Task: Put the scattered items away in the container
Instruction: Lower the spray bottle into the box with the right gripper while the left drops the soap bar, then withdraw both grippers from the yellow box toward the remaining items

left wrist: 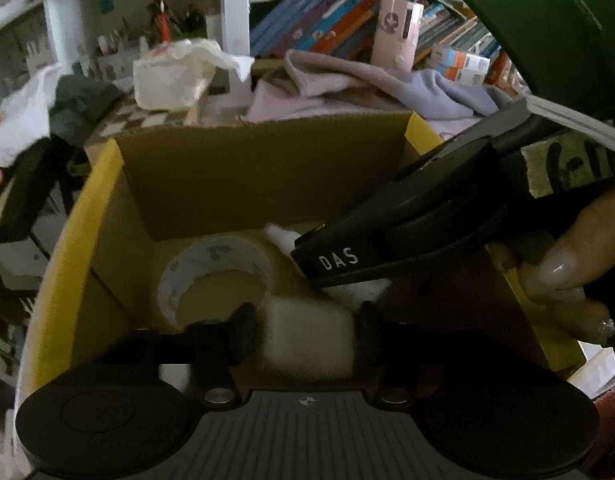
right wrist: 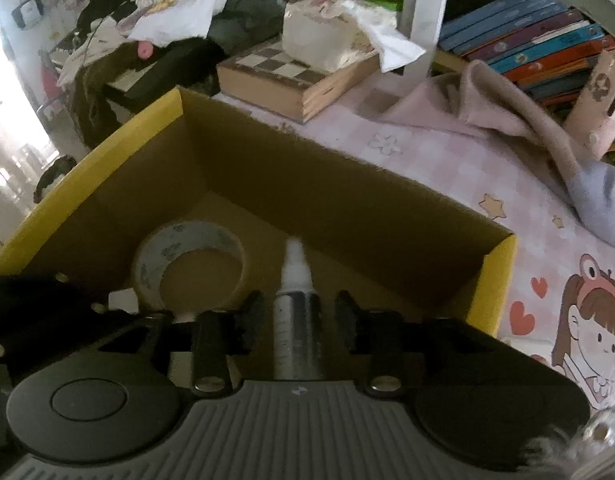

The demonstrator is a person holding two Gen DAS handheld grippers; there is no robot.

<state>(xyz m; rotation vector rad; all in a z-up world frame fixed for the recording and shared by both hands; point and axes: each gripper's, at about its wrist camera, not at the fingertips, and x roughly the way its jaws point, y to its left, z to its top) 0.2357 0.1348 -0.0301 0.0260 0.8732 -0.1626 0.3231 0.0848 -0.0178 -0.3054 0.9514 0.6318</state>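
Note:
A cardboard box with yellow flaps (left wrist: 263,168) (right wrist: 347,204) stands on the table. A roll of tape (left wrist: 215,276) (right wrist: 187,268) lies inside on its floor. My left gripper (left wrist: 305,330) hangs over the box with a whitish block (left wrist: 307,340) between its fingers, which touch its sides. My right gripper (right wrist: 299,318) is open above the box; a small bottle with a white tip (right wrist: 297,320) lies between its fingers with gaps on both sides. The right gripper's black body (left wrist: 407,220) shows in the left wrist view.
A chessboard box (right wrist: 291,80) carrying a white tissue pack (right wrist: 319,40) stands behind the cardboard box. Pink and lilac cloths (right wrist: 487,120) lie on the patterned tablecloth to the right. Books (right wrist: 547,48) line the back. Clothes (right wrist: 167,24) pile at the back left.

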